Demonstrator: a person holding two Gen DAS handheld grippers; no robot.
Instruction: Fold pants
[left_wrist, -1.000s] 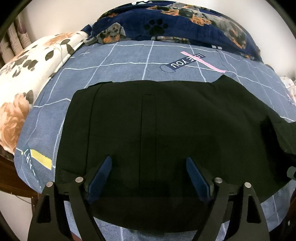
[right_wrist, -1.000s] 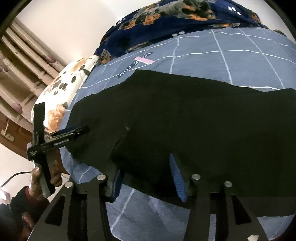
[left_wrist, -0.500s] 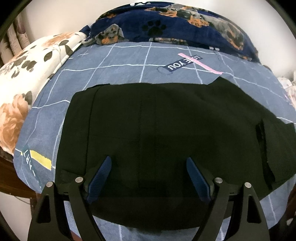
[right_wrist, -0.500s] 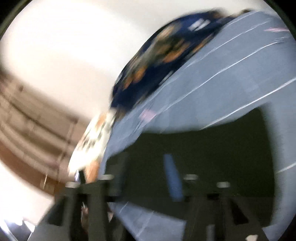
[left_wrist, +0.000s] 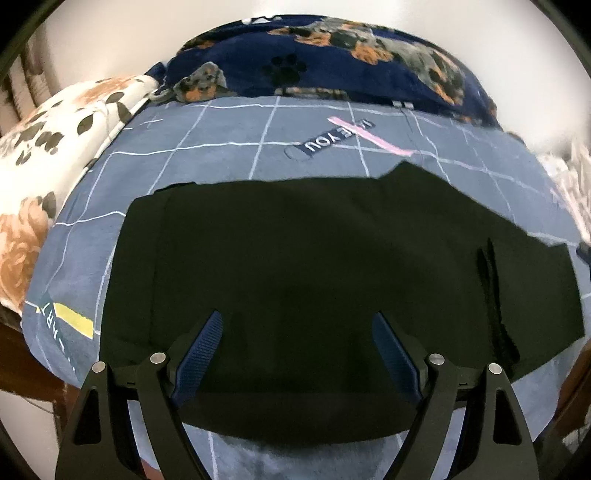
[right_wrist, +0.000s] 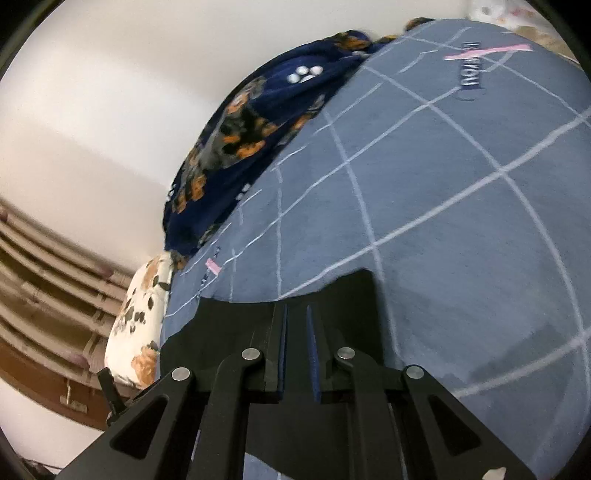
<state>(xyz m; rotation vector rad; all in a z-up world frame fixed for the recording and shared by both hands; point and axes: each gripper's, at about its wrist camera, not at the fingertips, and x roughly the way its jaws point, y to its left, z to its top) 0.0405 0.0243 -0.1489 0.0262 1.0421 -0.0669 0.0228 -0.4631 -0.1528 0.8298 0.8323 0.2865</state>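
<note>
The black pants (left_wrist: 314, 251) lie flat on the blue-grey checked bedsheet (left_wrist: 221, 147), with a folded layer on their right part (left_wrist: 535, 295). My left gripper (left_wrist: 295, 332) is open just above the pants' near edge, holding nothing. In the right wrist view my right gripper (right_wrist: 295, 321) is nearly closed, with its blue pads (right_wrist: 312, 332) close together on a lifted fold of the black pants (right_wrist: 351, 295) over the sheet (right_wrist: 461, 203).
A navy dog-print blanket (left_wrist: 332, 62) lies bunched at the far side of the bed, also in the right wrist view (right_wrist: 251, 129). A floral pillow (left_wrist: 55, 147) lies at the left. A wooden slatted headboard (right_wrist: 44, 295) and a white wall stand beyond.
My right gripper has closed on the pants' edge and swung it up and over, so the right part of the pants now lies folded. My left gripper has stayed open in place.
</note>
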